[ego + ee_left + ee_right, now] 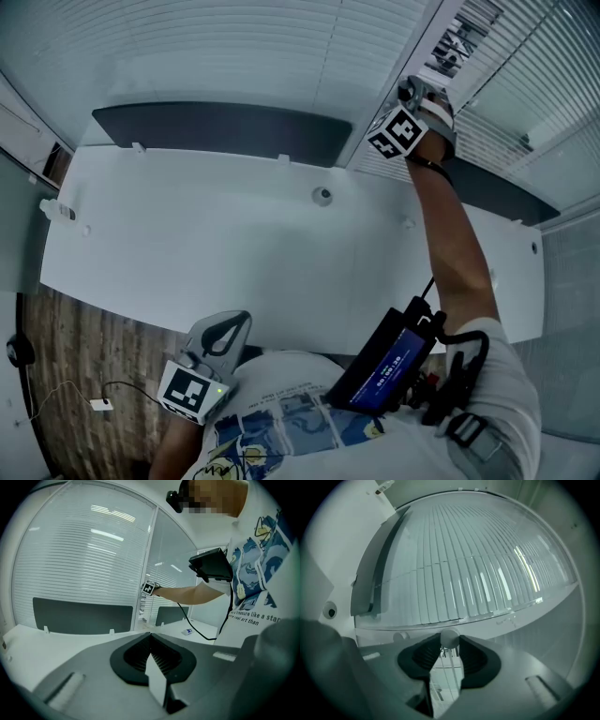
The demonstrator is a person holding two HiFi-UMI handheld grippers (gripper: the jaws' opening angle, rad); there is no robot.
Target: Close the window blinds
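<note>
Closed white slat blinds [234, 47] cover the left window pane; they fill the right gripper view [464, 564] too. My right gripper [410, 92] is raised at arm's length to the white frame post between the panes. Its jaws [450, 644] are shut on the blinds' round white wand [450, 636], which sits between the fingertips. Thin cords hang below the jaws. My left gripper [236, 323] rests low near my body, over the desk's near edge. Its jaws [151, 641] are shut with nothing in them. The right pane's blinds [525, 66] show gaps between slats.
A white desk [234, 244] runs under the window, with a dark divider panel [225, 131] at its back and a round cable hole [322, 195]. A black device [384, 361] hangs on my chest. Wooden floor and a cable [84, 384] lie at lower left.
</note>
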